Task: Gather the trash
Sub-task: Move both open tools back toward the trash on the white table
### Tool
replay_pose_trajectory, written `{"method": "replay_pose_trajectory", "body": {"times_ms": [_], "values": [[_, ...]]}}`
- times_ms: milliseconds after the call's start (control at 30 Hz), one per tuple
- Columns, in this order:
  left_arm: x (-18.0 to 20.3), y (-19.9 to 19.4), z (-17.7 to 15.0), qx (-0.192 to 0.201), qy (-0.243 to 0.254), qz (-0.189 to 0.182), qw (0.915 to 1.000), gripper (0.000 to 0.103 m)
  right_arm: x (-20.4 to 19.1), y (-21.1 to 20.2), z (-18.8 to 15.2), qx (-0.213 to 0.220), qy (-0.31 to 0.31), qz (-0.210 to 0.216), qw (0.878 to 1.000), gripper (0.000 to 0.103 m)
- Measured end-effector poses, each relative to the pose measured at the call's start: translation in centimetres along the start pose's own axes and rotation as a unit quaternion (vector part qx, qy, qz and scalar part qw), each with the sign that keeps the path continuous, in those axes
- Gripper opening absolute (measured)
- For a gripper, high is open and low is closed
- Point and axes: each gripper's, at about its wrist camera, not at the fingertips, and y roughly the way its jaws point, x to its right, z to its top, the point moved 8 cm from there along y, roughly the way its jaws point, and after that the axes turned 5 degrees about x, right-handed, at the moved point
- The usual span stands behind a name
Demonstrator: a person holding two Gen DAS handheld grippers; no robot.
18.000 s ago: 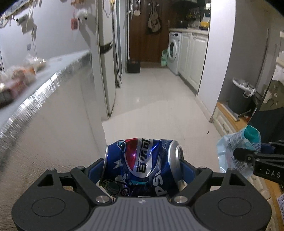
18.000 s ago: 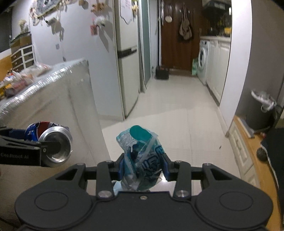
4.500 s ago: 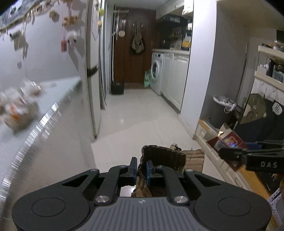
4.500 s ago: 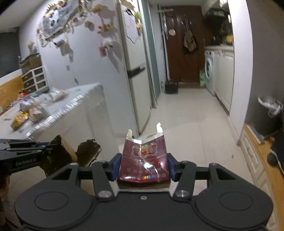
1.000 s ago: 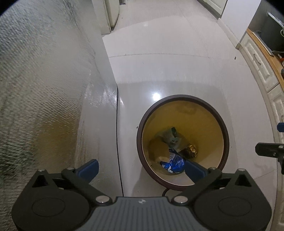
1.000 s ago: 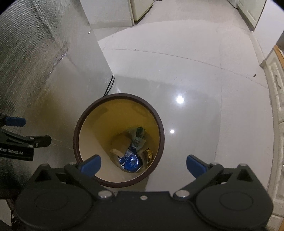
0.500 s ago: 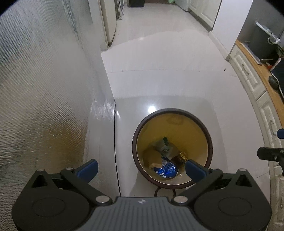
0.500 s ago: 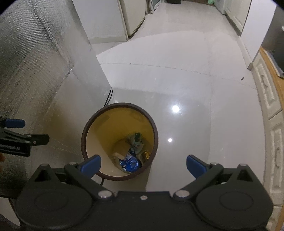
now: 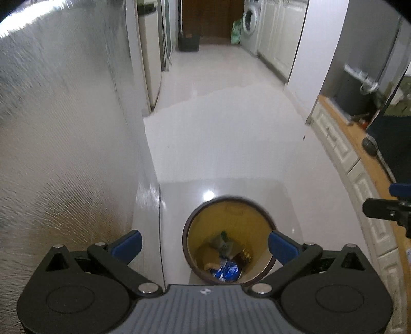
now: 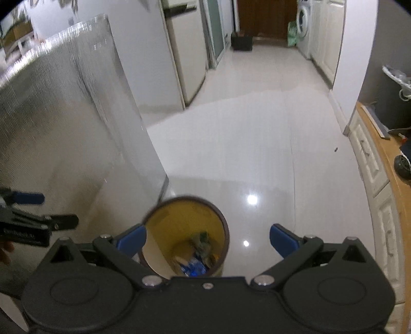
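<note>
A round brown trash bin [image 9: 228,205] with a yellow inside stands on the floor below both grippers; in the right wrist view the bin [image 10: 221,218] sits low in the middle. At its bottom lie a crushed blue can [image 9: 226,269], a teal wrapper [image 9: 222,242] and brown scraps. My left gripper [image 9: 204,244] is open and empty above the bin. My right gripper [image 10: 207,240] is open and empty too. The left gripper [image 10: 38,221] shows at the left edge of the right wrist view.
A tall silver foil-covered counter [image 9: 64,128] rises on the left, its corner [image 10: 154,164] beside the bin. White glossy floor [image 9: 226,128] runs to a fridge [image 10: 187,61] and a washing machine [image 9: 249,23]. White drawers under a wooden top [image 10: 377,164] line the right.
Both grippers have tilted up and risen away from the bin, so it looks smaller and lower and the hallway has come into view. Both stay open and empty.
</note>
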Motion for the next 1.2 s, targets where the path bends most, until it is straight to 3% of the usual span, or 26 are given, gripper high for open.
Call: {"method": "replay_pose_trajectory", "body": {"times_ms": [333,467,700,1000,1200], "values": [[1.2,-9.1,3.6,0.108,0.009,0.000,0.9941,0.103,-1.8,-7.4,3.6,0.123,0.000,-0.007,0.992,0.103],[1.3,-13.3,5.4,0.158,0.016,0.000,0.9874,0.103,-2.5,-9.9,5.3,0.168,0.006,0.001,0.986,0.103],[0.0,-20.0,8.4,0.233,0.031,0.034,0.9715,0.103,-5.5,-13.6,9.3,0.246,-0.010,0.027,0.969,0.103],[-6.1,-27.3,11.4,0.297,0.006,0.090,0.9507,0.103,-11.3,-14.6,13.6,0.290,-0.045,0.078,0.953,0.103],[-11.2,-28.6,13.8,0.305,-0.007,0.119,0.9449,0.103,-16.6,-13.7,16.6,0.300,-0.072,0.111,0.945,0.103]]}}
